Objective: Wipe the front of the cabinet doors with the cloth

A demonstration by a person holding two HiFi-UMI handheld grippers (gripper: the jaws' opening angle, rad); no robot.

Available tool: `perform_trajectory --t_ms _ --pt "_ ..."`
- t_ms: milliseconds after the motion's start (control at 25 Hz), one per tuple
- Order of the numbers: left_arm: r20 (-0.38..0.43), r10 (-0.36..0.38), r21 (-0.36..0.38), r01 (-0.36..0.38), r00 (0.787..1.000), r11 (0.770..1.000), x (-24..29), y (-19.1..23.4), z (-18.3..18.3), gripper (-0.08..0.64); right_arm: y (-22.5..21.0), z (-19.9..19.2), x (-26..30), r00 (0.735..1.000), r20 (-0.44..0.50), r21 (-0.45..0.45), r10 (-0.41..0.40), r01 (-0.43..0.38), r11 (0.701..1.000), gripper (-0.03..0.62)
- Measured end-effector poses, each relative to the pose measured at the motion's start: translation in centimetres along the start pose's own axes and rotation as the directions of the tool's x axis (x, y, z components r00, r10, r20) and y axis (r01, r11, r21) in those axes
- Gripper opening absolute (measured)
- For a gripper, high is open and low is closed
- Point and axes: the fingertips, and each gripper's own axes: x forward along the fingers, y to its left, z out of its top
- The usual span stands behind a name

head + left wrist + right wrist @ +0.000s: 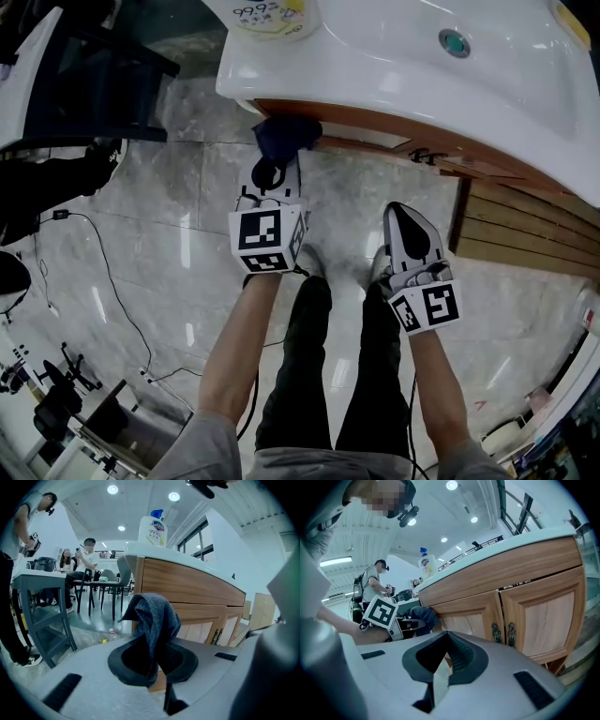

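From the head view, the left gripper points forward at the cabinet and its jaws are squeezed shut on the dark blue cloth. The cloth sits right up against the brown cabinet doors, just under the white sink, near the left end of the wood front. The front runs long from left to right, so most of the wood left to wipe lies to the right of the cloth. The left arm is stretched out straight in front of the person. The right gripper is held farther back and does not reach the wood, so the left hand is the nearer one. From the left gripper view, the cloth sticks up in a bunch from between the closed jaws, and the doors are very close behind it and go off to the right. A bottle stands on top, above the cloth. From the right gripper view, this gripper's jaws are together with nothing between them. It looks at both doors and their small metal handles from a little way off, with the cloth pressed at the far left door.
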Motion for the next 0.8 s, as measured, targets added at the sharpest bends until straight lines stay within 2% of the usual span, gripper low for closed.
perform_trajectory --t_ms 440,800 --pt "0.029 -0.008 0.011 0.007 1.0 1.0 -2.8 -0.8 -0.6 0.037 0.5 0.0 -0.2 1.0 -0.006 -0.007 0.015 -0.015 1.0 0.009" --pt "-0.032 0.022 -0.015 -0.023 0.999 1.0 -4.0 -0.3 -4.8 0.037 0.8 -0.9 -0.2 0.999 -0.03 -0.015 0.037 -0.037 0.999 0.009"
